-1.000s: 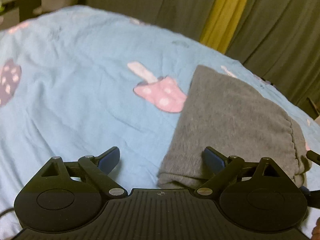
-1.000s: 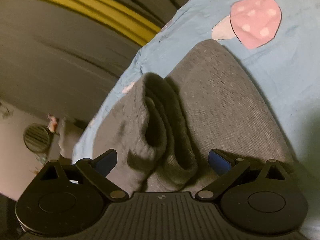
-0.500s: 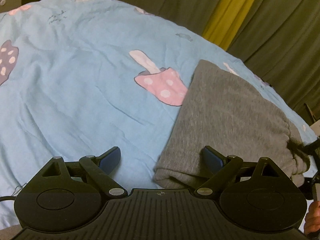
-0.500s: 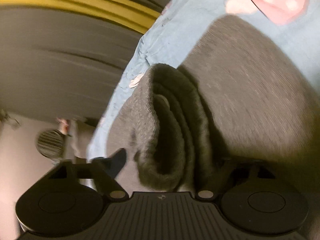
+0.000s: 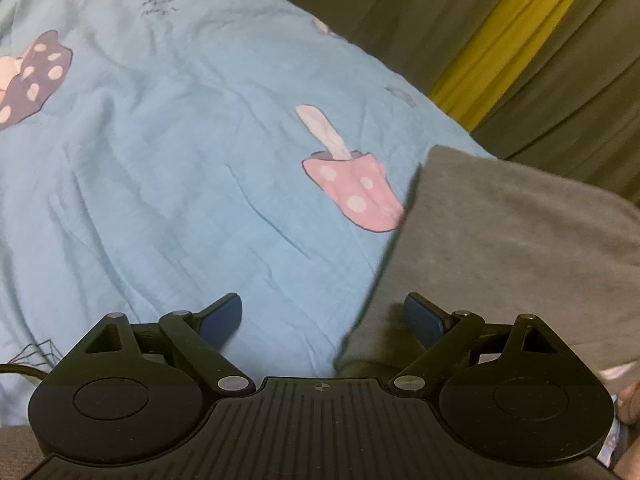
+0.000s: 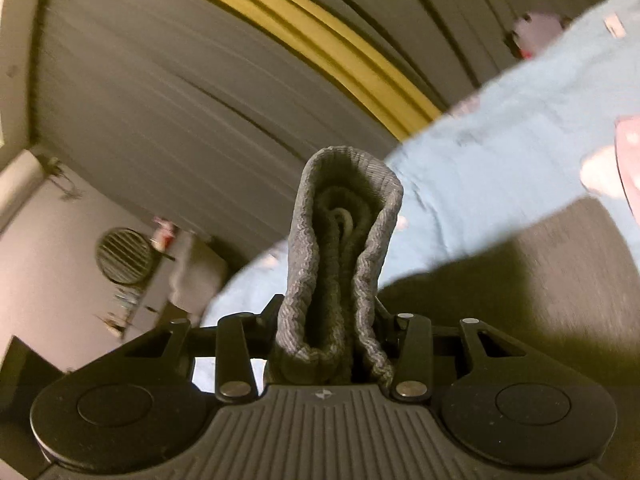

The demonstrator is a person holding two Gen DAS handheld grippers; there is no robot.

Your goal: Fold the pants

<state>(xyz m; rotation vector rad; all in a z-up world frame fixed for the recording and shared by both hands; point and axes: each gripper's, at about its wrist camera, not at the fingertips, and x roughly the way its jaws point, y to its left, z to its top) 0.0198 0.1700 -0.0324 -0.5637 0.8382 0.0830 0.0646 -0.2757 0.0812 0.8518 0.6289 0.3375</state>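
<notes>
on the blue bed (image 5: 168, 184), the grey pants (image 5: 512, 248) are pinched at one thick end by the just-closed right gripper (image 6: 328, 336) jaws for folding over, while the left gripper (image 5: 322, 316) jaws are kept wide and empty.

The left wrist camera sits just behind the left gripper (image 5: 322, 316) and looks forward and down along its fingers, close over the blue mushroom-print bedspread (image 5: 160, 184), with the grey pants (image 5: 512, 248) at lower right and the curtains (image 5: 520, 40) behind. The right wrist camera sits behind the right gripper (image 6: 328, 340), rolled and aimed nearer level, very close to the bunched pants (image 6: 340, 248) filling its centre. Both views share the pants, the bedspread (image 6: 500, 140), the pink mushroom print (image 5: 352, 192) and the yellow curtain stripe (image 6: 320, 28).
</notes>
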